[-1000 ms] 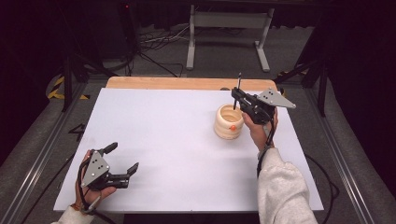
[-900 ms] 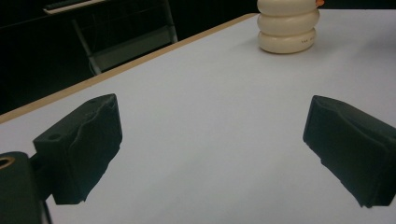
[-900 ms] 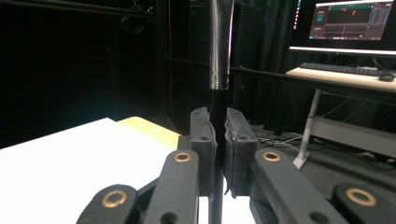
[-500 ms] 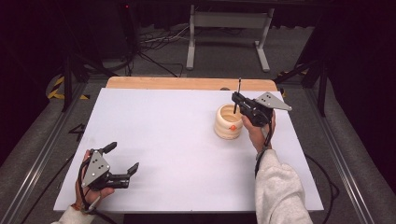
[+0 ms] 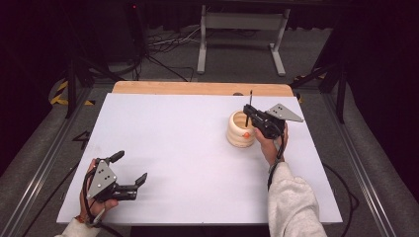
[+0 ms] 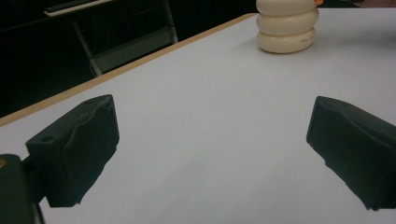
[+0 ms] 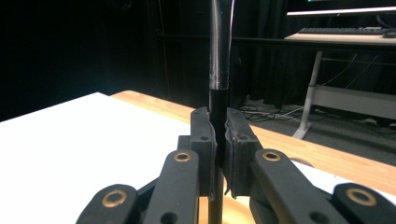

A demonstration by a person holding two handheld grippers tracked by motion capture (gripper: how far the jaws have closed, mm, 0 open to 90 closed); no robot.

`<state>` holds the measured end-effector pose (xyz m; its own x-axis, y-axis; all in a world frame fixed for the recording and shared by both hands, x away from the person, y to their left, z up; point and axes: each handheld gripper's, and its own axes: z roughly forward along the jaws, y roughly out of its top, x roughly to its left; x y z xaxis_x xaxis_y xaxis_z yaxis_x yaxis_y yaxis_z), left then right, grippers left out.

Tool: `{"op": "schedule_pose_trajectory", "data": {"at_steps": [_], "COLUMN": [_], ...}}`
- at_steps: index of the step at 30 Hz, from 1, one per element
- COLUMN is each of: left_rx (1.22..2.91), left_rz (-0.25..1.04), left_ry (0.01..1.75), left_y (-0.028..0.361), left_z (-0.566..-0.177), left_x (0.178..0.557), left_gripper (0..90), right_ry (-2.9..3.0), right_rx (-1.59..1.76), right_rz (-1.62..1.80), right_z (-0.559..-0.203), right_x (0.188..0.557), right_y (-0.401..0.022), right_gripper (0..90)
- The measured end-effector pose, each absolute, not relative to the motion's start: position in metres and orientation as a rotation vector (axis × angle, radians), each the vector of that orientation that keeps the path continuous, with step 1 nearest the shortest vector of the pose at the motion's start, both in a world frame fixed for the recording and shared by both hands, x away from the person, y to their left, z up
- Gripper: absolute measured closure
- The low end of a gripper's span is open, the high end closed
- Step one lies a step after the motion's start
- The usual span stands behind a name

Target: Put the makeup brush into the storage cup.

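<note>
A cream ribbed holder [image 5: 240,129] stands upright on the white table top [image 5: 173,143], right of centre, with a small orange spot [image 5: 245,134] on its near side. My right gripper [image 5: 248,114] hovers over the holder's right rim, shut on a thin black pen [image 5: 250,98] that stands upright. In the right gripper view the pen [image 7: 219,56] rises between the pressed pads of that gripper [image 7: 218,135]; its lower end is hidden. My left gripper [image 5: 129,168] rests open near the table's front left corner. Its own view [image 6: 210,144] looks along the bare table toward the holder [image 6: 287,25].
A wooden strip [image 5: 197,88] runs along the table's far edge. Beyond it a grey metal stand [image 5: 242,34] and loose cables [image 5: 158,47] lie on the floor. Metal rails [image 5: 44,153] flank the table on both sides.
The right hand has sunk with the pen, bringing it lower over the holder. The left gripper has stayed where it was.
</note>
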<state>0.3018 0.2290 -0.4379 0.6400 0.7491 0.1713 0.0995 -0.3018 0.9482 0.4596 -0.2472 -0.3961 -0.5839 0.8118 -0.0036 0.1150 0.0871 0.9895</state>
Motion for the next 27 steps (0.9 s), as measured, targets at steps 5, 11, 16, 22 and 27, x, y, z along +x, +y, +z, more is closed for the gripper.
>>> {"op": "schedule_pose_trajectory", "data": {"at_steps": [5,11,16,22,27], "left_rx": [1.782,1.78,1.785,1.786,1.79], "left_rz": [0.75,0.757,0.758,0.754,0.754], "left_ry": [0.69,0.695,0.7,0.698,0.7], "left_y": [0.229,0.23,0.23,0.23,0.23], "left_z": [-0.438,-0.439,-0.439,-0.439,-0.439], "left_x": [0.302,0.302,0.302,0.302,0.302], "left_gripper": [3.7,4.0,4.1,4.3,4.3], "right_ry": [1.794,1.794,1.813,1.809,1.806], "right_rx": [0.919,0.931,0.922,0.914,0.919], "right_rz": [1.527,1.537,1.534,1.519,1.517], "right_z": [-0.403,-0.408,-0.41,-0.41,-0.41], "right_x": [0.457,0.455,0.453,0.452,0.452], "right_y": [-0.247,-0.25,-0.248,-0.247,-0.248], "right_gripper": [84.3,84.2,84.1,84.0,83.7]}}
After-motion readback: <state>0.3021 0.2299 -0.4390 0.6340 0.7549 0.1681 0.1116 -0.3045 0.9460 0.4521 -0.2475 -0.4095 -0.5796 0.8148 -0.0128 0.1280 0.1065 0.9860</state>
